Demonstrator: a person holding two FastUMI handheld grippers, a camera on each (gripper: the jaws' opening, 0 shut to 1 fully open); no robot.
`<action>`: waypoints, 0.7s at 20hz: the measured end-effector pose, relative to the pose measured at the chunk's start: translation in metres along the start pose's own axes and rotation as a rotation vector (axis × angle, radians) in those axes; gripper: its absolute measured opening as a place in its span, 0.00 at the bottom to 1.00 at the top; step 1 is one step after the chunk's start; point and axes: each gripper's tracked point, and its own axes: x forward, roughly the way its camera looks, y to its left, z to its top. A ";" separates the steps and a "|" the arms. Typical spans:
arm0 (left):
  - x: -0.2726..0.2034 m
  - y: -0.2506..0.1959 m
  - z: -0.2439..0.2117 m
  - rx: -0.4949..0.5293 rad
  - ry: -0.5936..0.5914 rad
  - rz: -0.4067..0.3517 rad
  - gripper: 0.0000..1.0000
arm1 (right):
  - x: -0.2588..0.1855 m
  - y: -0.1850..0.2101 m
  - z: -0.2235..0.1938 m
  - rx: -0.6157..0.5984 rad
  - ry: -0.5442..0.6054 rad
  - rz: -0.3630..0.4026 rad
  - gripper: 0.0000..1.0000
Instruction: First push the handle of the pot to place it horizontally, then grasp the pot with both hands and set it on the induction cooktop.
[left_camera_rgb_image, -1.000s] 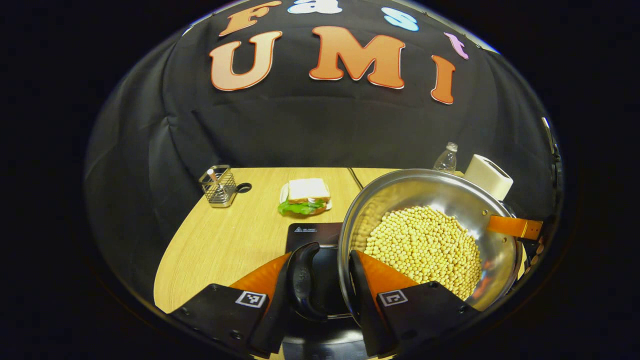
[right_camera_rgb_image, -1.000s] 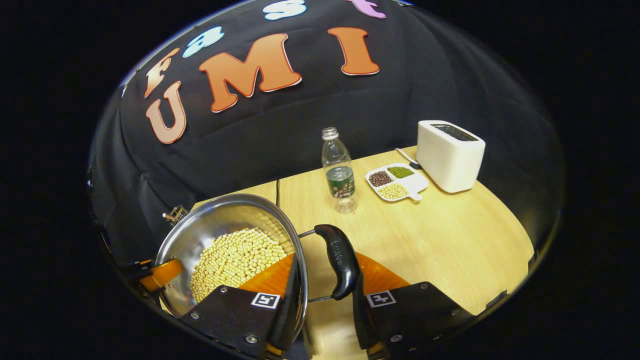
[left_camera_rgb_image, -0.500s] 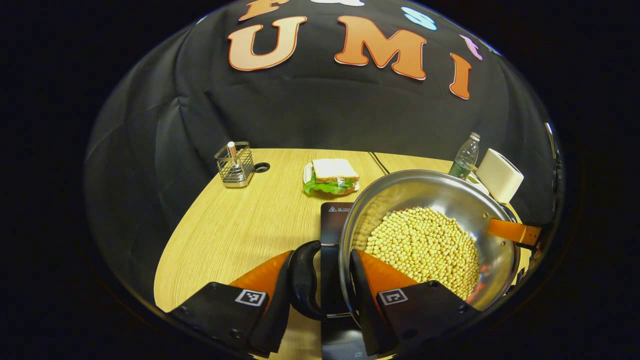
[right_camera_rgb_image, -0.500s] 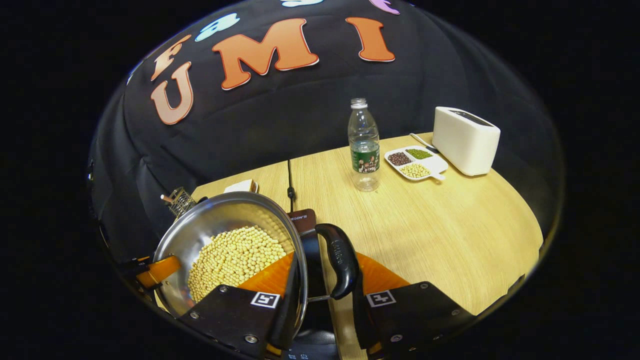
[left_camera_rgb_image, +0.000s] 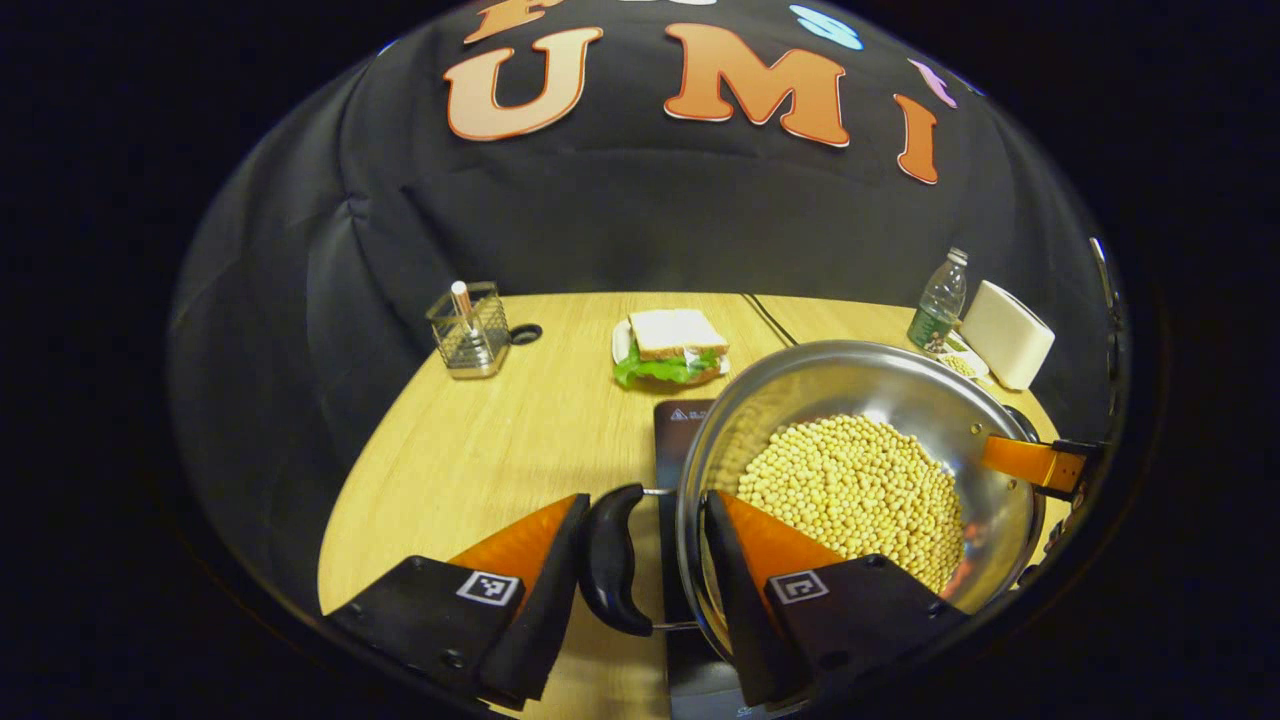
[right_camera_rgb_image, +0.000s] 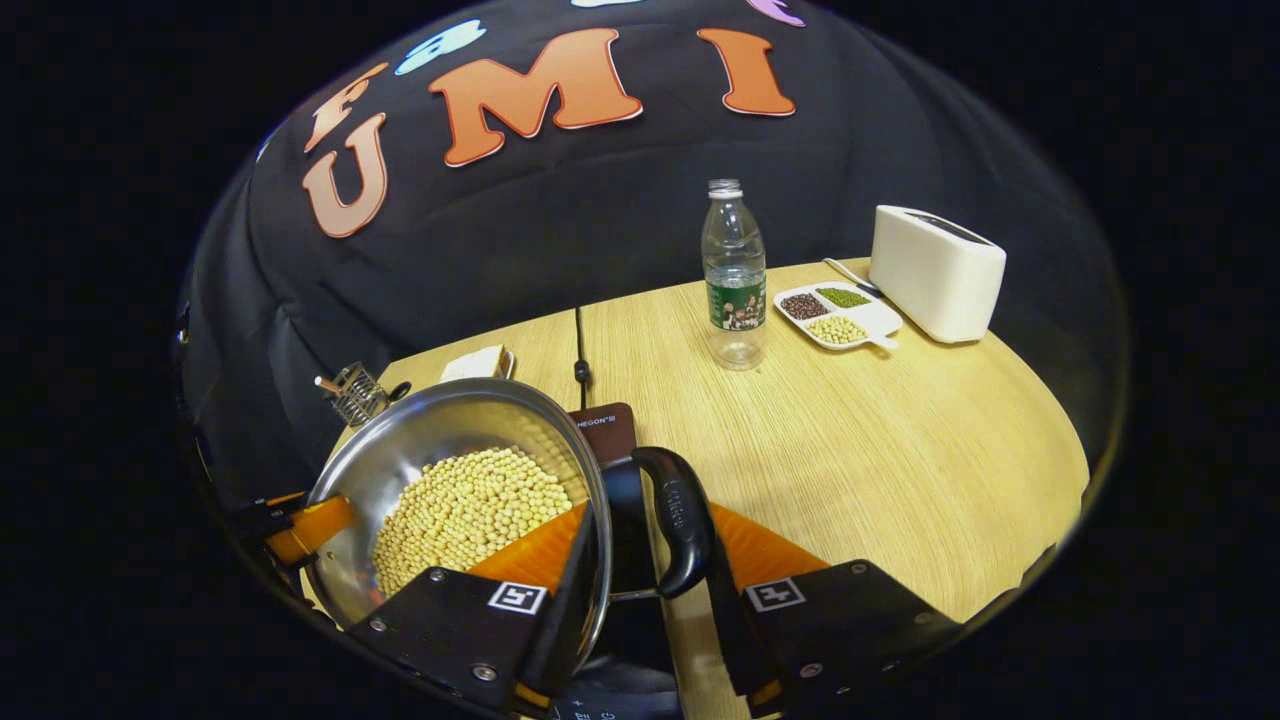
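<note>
A steel pot (left_camera_rgb_image: 850, 380) holding soybeans (left_camera_rgb_image: 860, 490) hangs between both grippers over the black induction cooktop (left_camera_rgb_image: 680, 430). My left gripper (left_camera_rgb_image: 646, 497) is shut on the pot: one finger lies outside the black side handle (left_camera_rgb_image: 608, 560), the other inside the wall. In the right gripper view the pot (right_camera_rgb_image: 440, 430) sits at lower left, and my right gripper (right_camera_rgb_image: 650, 512) clamps its other handle (right_camera_rgb_image: 680, 520) and rim the same way. The cooktop (right_camera_rgb_image: 605, 430) shows beneath. Whether the pot's base touches it is hidden.
A sandwich on a plate (left_camera_rgb_image: 672, 345) and a wire holder (left_camera_rgb_image: 468, 330) stand behind the cooktop. A water bottle (right_camera_rgb_image: 733, 275), a divided dish of beans (right_camera_rgb_image: 838, 315) and a white toaster (right_camera_rgb_image: 935, 272) stand at the back right. A cable (right_camera_rgb_image: 578, 350) runs to the cooktop.
Both grippers have carried the pot over the cooktop, which has come into the right gripper view under it. More of the table shows now. Both grips are unchanged.
</note>
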 end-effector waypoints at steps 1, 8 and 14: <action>-0.007 0.006 0.019 0.031 -0.058 0.033 0.76 | -0.004 -0.003 0.013 -0.015 -0.044 -0.005 0.61; -0.109 -0.006 0.127 -0.037 -0.342 0.031 0.98 | -0.120 -0.004 0.124 -0.139 -0.342 0.061 0.99; -0.234 0.004 0.212 -0.076 -0.612 0.060 0.99 | -0.229 -0.028 0.194 -0.202 -0.545 0.077 0.94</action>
